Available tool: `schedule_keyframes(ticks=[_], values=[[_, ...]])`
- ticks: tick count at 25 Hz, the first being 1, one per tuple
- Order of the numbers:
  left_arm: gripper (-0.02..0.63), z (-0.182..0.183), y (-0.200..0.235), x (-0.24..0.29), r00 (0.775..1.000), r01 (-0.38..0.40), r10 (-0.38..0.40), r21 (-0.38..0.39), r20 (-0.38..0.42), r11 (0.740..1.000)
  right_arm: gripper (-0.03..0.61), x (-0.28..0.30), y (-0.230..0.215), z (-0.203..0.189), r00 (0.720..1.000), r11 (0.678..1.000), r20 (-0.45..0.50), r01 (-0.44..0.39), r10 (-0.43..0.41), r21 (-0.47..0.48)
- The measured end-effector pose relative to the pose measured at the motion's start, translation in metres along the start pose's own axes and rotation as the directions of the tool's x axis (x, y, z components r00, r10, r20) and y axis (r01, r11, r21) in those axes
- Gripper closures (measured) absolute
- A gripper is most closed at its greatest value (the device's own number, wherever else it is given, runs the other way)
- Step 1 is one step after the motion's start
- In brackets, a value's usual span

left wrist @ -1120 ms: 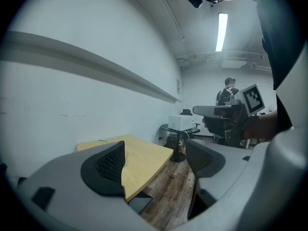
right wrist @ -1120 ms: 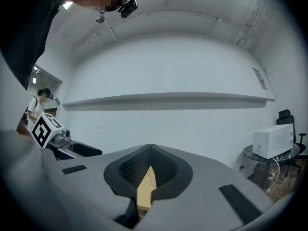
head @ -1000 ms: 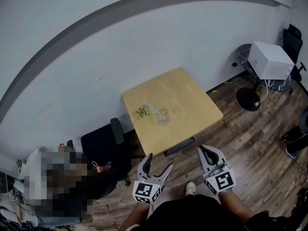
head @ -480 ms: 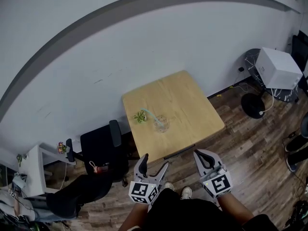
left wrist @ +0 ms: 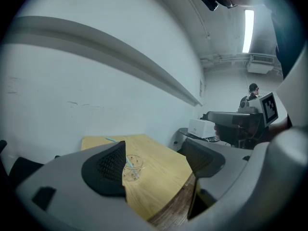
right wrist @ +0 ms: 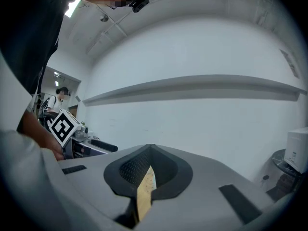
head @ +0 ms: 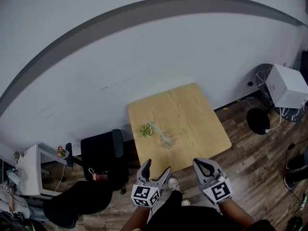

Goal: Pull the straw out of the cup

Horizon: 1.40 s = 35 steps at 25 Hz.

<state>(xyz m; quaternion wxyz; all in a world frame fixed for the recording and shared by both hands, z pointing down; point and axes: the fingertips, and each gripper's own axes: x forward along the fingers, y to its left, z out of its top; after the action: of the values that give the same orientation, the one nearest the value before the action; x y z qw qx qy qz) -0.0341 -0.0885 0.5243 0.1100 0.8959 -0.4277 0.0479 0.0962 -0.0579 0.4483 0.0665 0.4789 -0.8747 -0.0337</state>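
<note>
Wood is the top of the table [head: 192, 114], which stands against the grey wall in the head view. On the front-left part of the table stands the clear cup [head: 167, 140]. The pale blue straw [head: 155, 129] leans out of it toward the table's left edge, where a small green plant [head: 144, 130] sits just beside it. Both grippers hang off the table's near edge, well apart from the cup. The left gripper [head: 158, 166] has its jaws spread, which I judge is in readiness for the straw. The right gripper [head: 200, 163] is pressed together on nothing, probably held in reserve to steady the cup. A black chair [head: 101, 150] sits left of the table and a white box [head: 288, 85] far to its right; neither blocks the reach.

The left gripper view looks along the table: cup [left wrist: 131, 166] and straw [left wrist: 129, 162] show in the gap between the spread jaws, partly behind the left pad, with bare table top between.

The right gripper view shows the jaws meeting, with only a sliver of table top [right wrist: 146, 192] through the slit. The cup is out of sight there.
</note>
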Motion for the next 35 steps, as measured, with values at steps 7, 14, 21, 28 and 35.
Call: schedule_keyframes(ticks=[7, 14, 21, 28, 35], values=[[0.213, -0.007, 0.03, 0.049, 0.999, 0.003, -0.006, -0.058, -0.051, 0.998, 0.56, 0.058, -0.03, -0.003, 0.998, 0.998, -0.03, -0.054, 0.053, -0.016], [0.215, -0.013, 0.06, 0.078, 0.996, -0.008, 0.0, -0.091, -0.094, 0.996, 0.56, 0.105, -0.052, -0.02, 0.995, 0.996, -0.055, -0.077, 0.079, 0.042], [0.215, -0.016, 0.088, 0.097, 0.995, 0.002, -0.018, -0.163, -0.098, 0.987, 0.56, 0.137, -0.06, -0.024, 0.994, 0.996, -0.077, -0.068, 0.071, 0.049], [0.215, -0.014, 0.105, 0.117, 0.996, 0.007, -0.025, -0.214, -0.08, 0.977, 0.56, 0.163, -0.056, 0.001, 0.995, 0.989, -0.048, -0.089, 0.084, -0.117], [0.215, -0.017, 0.118, 0.133, 0.996, -0.019, -0.003, -0.245, -0.091, 0.969, 0.56, 0.182, -0.05, 0.017, 0.991, 0.974, -0.006, -0.133, 0.134, -0.182]])
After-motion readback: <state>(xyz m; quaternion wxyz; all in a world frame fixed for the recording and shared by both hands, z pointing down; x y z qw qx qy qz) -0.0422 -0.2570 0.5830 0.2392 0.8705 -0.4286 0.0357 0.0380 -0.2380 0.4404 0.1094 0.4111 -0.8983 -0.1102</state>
